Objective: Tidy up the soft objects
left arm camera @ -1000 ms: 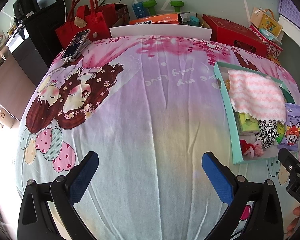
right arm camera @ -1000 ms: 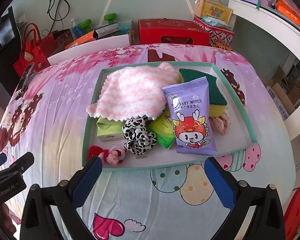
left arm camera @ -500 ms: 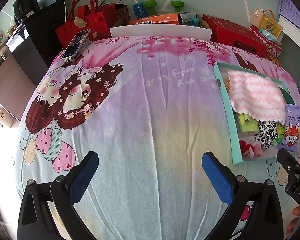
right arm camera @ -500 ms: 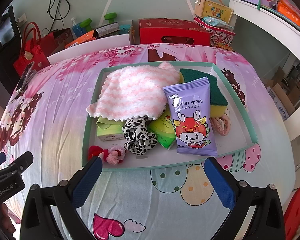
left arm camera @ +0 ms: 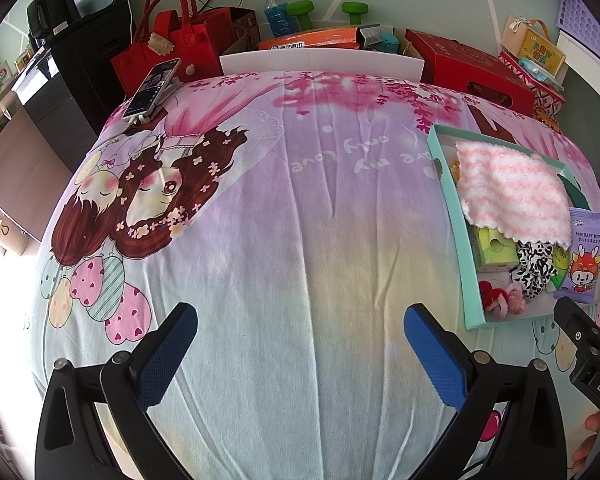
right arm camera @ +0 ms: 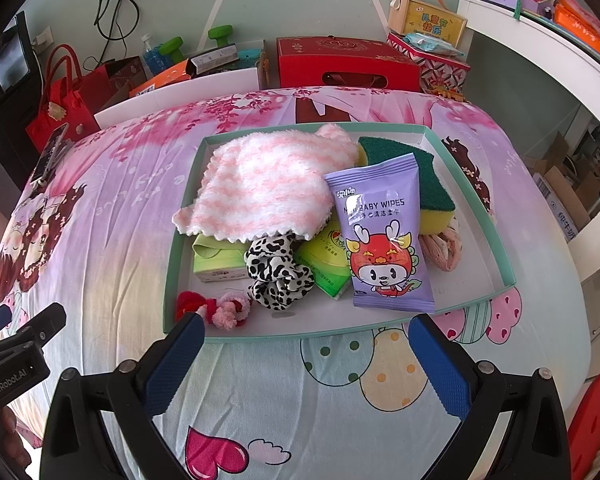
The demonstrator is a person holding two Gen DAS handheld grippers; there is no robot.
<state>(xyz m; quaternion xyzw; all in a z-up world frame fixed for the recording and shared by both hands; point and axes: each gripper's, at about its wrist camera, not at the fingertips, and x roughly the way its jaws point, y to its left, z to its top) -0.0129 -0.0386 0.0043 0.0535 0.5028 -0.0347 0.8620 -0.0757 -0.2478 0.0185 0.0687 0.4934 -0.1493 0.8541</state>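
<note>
A teal tray lies on the cartoon bedsheet and holds soft things: a pink-and-white fluffy cloth, a purple baby wipes pack, a green-and-yellow sponge, a leopard scrunchie, red and pink hair ties, green tissue packs and a beige scrunchie. My right gripper is open just before the tray's near edge. My left gripper is open over bare sheet, left of the tray; the cloth shows there too.
A phone rests at the bed's far left corner. Behind the bed stand a red bag, a red box, a white board, dumbbells and a bottle. A white shelf runs along the right.
The right gripper has edged slightly nearer the tray. The left gripper has stayed put, and nothing in the tray has moved.
</note>
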